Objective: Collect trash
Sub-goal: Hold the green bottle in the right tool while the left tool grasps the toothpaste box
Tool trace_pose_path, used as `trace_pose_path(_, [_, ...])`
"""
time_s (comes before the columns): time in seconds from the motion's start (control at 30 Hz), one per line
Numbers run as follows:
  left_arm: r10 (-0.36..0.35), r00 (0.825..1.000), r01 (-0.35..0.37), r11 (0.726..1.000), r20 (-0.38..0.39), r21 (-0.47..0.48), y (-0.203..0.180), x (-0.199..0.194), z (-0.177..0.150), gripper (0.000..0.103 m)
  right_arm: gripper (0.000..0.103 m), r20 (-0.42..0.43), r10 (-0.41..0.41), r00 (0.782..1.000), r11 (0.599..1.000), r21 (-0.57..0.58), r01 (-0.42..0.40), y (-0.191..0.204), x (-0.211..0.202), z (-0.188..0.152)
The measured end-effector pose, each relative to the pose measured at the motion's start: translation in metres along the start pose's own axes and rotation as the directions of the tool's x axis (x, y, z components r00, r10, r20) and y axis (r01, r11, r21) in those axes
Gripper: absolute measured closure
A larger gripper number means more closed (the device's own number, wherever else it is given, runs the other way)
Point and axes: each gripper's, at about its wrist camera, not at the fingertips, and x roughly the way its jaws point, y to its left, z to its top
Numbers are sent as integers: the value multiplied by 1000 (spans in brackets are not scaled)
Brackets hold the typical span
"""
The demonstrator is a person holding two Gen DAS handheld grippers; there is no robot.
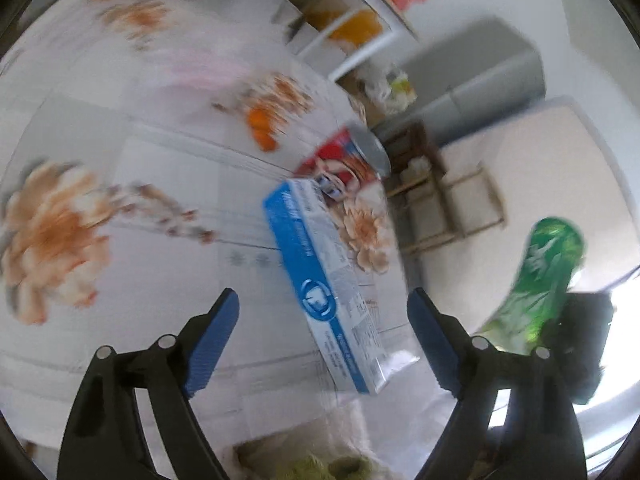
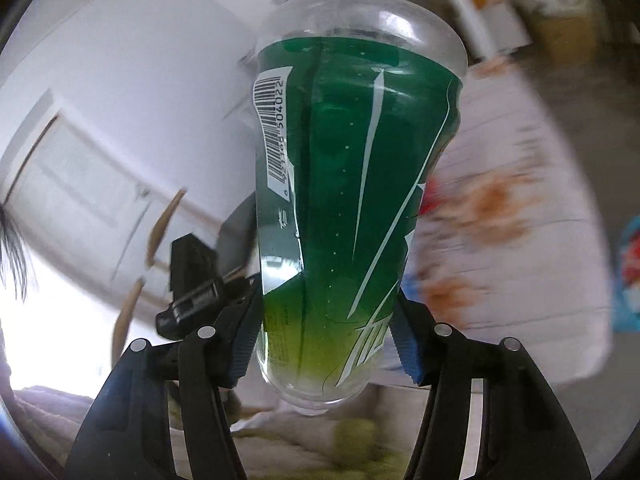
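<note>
The right gripper [image 2: 324, 340] clamps a green bottle [image 2: 352, 184], while only the left view shows the left gripper [image 1: 324, 340] spread empty over a blue box [image 1: 324, 280] beside it.

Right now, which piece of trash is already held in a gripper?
The green bottle, clamped in the right gripper. The blue box and red can lie on the table.

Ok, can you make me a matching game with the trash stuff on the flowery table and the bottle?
Things:
1. green bottle
2. blue box
3. red can
4. left gripper

States:
A. lying flat on the flowered tablecloth
B. open, nothing between its fingers
C. gripped by the right gripper
D. lying on its side beyond the box

Pairs: 1-C, 2-A, 3-D, 4-B
</note>
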Motion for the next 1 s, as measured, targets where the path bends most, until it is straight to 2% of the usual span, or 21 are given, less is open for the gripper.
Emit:
trace_pose_path(0.13, [157, 987, -154, 984, -26, 84, -35, 48, -1, 18, 47, 15, -117, 993, 991, 69, 115, -29, -18, -8])
trace_pose_path(0.2, [238, 971, -235, 966, -21, 107, -44, 67, -3, 18, 47, -8, -119, 993, 987, 106, 119, -40, -14, -13])
trace_pose_path(0.3, [290, 957, -287, 951, -8, 117, -45, 83, -8, 20, 47, -45, -111, 993, 984, 136, 116, -49, -1, -17])
trace_pose_path(0.37, [302, 953, -300, 947, -3, 119, -40, 85, -13, 33, 47, -80, -118, 990, 981, 144, 128, -56, 15, -18])
trace_pose_path(0.4, [301, 954, -298, 947, -7, 122, -39, 85, -15, 36, 47, -95, -118, 988, 980, 149, 131, -59, 23, -17])
trace_pose_path(0.47, [273, 962, -270, 956, -10, 119, -35, 81, -16, 46, 47, -119, -109, 987, 980, 155, 127, -59, 40, -13])
trace_pose_path(0.67, [282, 959, -278, 945, -1, 174, -25, 54, -17, 61, 48, -177, -52, 983, 978, 190, 86, -77, 87, 6])
trace_pose_path(0.8, [279, 960, -268, 939, -19, 217, -14, 35, -28, 63, 48, -194, -54, 979, 972, 215, 96, -89, 99, 14])
trace_pose_path(0.9, [272, 962, -260, 942, -30, 211, -7, 27, -35, 63, 46, -189, -71, 979, 968, 222, 113, -92, 88, 8])
trace_pose_path(1.0, [256, 966, -246, 952, -35, 182, -2, 24, -36, 63, 36, -192, -103, 976, 965, 218, 144, -94, 84, 3])
